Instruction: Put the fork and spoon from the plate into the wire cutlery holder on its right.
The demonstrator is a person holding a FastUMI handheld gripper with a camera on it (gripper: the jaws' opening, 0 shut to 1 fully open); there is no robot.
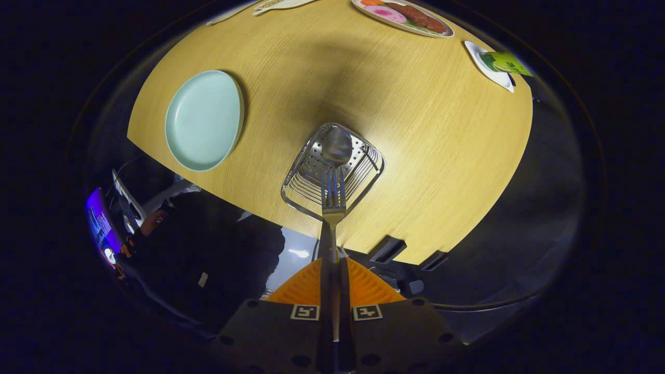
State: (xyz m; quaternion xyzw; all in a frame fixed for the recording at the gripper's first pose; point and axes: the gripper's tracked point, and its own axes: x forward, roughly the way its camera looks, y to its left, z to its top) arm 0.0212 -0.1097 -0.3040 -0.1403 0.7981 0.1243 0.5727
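Pinching the fork (332,208) by its handle, gripper (332,291) fingers pressed together on it, tines pointing ahead over the wire cutlery holder (332,169), lined up for a drop. Spoon (336,146) already sits inside. Plate (203,120) lies empty, ahead-left.

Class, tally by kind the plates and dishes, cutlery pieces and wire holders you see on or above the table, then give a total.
Plates and dishes: 3 — green plate, food plate, white dish
Cutlery: 2 — fork gripped between the gripper fingers, spoon
Wire holders: 1 — wire cutlery holder
Total: 6
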